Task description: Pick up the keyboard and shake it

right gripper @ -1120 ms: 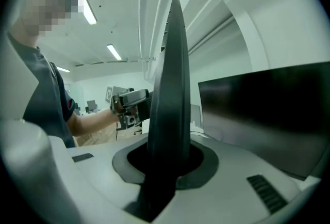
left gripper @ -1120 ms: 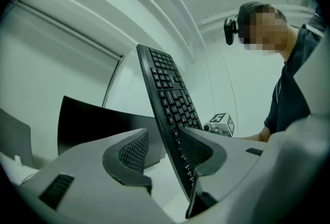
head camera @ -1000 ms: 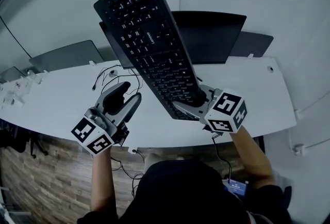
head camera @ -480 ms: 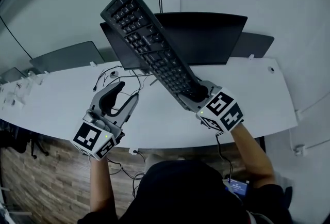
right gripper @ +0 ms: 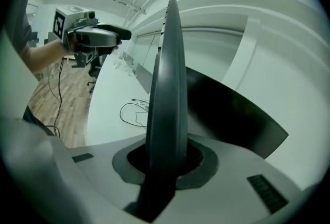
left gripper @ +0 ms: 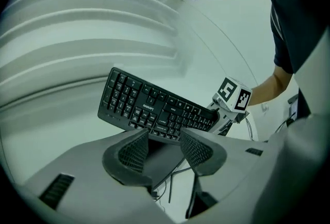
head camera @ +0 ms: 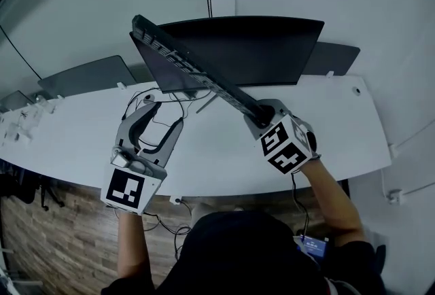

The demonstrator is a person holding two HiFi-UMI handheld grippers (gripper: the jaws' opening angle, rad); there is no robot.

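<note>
Black keyboard (head camera: 197,73) in the air (edge-on from the head view), slanting up leftward.

Raised keyboard (head camera: 197,69) crosses the monitor (head camera: 272,49) — bare desk (head camera: 333,127) open rightward.

Edge-on keyboard (right gripper: 167,89): keys hidden, near end buried between the jaws of the right gripper (right gripper: 165,160). Monitor (head camera: 272,49): left part covered by the keyboard in head view.

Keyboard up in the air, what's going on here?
A person holds the black computer keyboard up by one end, the right gripper shut on it. It slants up over the white desk, in front of the dark monitor. The left gripper is open and empty, above the desk.
</note>
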